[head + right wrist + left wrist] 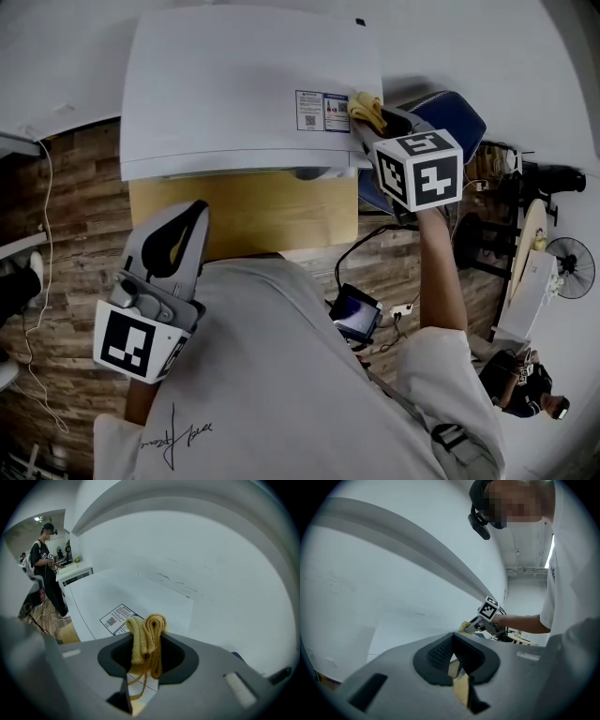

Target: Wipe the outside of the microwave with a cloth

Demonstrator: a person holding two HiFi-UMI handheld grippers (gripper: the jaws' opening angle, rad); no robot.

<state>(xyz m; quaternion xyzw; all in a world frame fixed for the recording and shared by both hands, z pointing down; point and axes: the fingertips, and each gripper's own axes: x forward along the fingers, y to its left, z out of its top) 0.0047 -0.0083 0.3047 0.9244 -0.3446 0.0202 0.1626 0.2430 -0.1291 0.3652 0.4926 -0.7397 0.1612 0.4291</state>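
The white microwave (234, 84) stands on a light wooden stand (262, 211), and I see its top from above. A printed label (322, 111) sits near its right edge. My right gripper (375, 127) is shut on a folded yellow cloth (367, 110), pressed at the microwave's top right by the label. In the right gripper view the cloth (147, 634) sticks up between the jaws over the white top (140, 597). My left gripper (192, 214) hangs low near my body, in front of the stand, shut with nothing in it.
A blue chair (450, 112) stands right of the microwave. A lit screen (354, 314) and cables lie on the wood floor below it. A fan (572, 267) and clutter fill the far right. Another person (44, 559) stands at a desk in the distance.
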